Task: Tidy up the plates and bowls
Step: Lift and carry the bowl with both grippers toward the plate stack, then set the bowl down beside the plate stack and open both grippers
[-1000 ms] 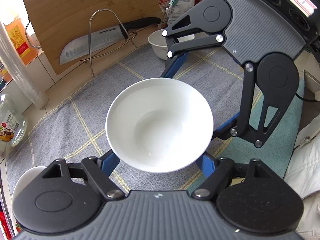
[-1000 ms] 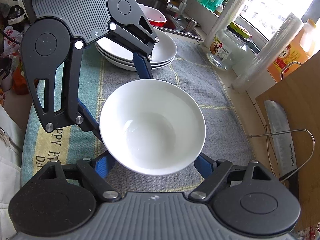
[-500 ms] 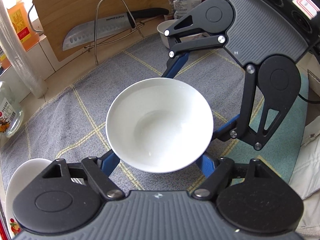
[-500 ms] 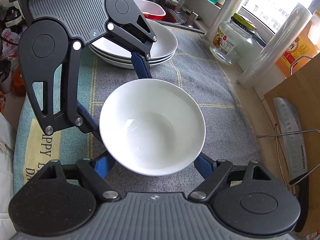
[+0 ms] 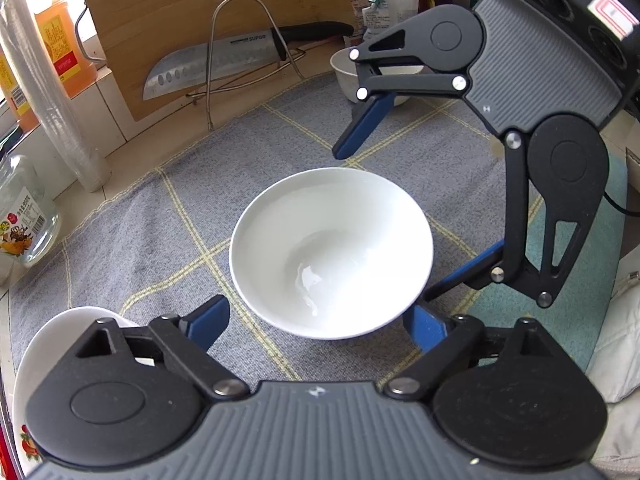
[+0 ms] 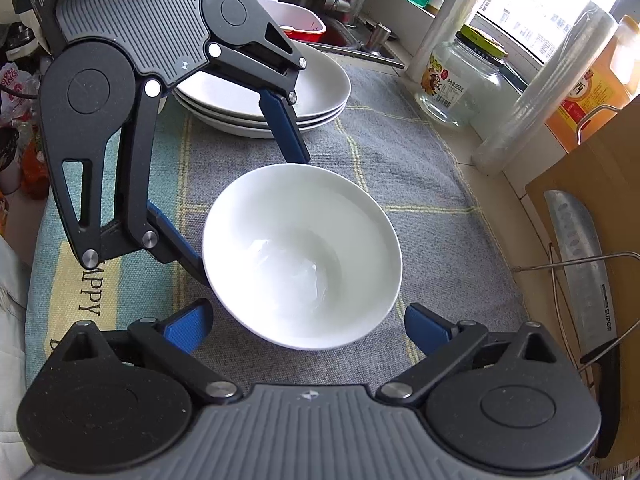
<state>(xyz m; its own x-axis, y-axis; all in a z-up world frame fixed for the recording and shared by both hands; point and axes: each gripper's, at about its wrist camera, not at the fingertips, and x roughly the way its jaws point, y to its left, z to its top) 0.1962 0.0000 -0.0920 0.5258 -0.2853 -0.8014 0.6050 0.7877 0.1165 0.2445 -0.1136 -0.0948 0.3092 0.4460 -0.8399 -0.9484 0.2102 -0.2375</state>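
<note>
The grey cloth [image 5: 132, 240] covers most of my tabletop, with a cutting board [image 5: 192, 12] at the far side. Plates [image 6: 256, 100] are stacked at the far left. The bowl [image 5: 331, 252] sits upright mid-cloth. My left hand-held gripper [image 5: 316, 320] and right hand-held gripper [image 6: 308, 324] are both opening around it, pads off the rim.

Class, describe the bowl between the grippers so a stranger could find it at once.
Find the grey checked cloth on the counter. In its middle stands a white bowl, upright and empty. Unlike the stacked plates behind, it stands alone.
</note>
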